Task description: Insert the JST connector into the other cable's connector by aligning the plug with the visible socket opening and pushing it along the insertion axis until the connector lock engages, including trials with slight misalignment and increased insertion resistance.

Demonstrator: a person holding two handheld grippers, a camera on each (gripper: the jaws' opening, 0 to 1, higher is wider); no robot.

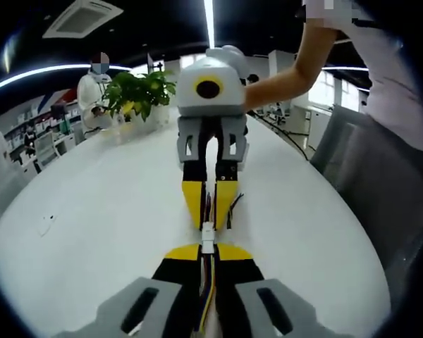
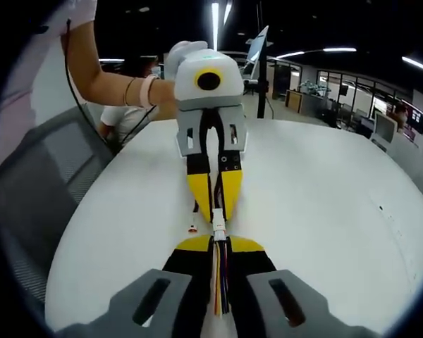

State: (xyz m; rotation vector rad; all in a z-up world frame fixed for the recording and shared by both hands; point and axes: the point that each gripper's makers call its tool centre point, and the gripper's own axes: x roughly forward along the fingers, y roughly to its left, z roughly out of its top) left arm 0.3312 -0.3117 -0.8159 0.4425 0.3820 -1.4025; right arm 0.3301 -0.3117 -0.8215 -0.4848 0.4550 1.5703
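Note:
Over the white table my two grippers face each other tip to tip. My left gripper is shut on the left cable, a bundle of coloured wires running back between its jaws. My right gripper is shut on the right cable, yellow and red wires. A white JST connector sits between the two pairs of yellow fingertips, joining both cables in one line. I cannot tell whether its lock is engaged. The opposing right gripper and the opposing left gripper are each held by a person's hand.
A tiny loose connector piece lies on the table just left of my right jaws. A potted plant stands at the table's far side, with a seated person behind it. A grey chair stands at the table's edge.

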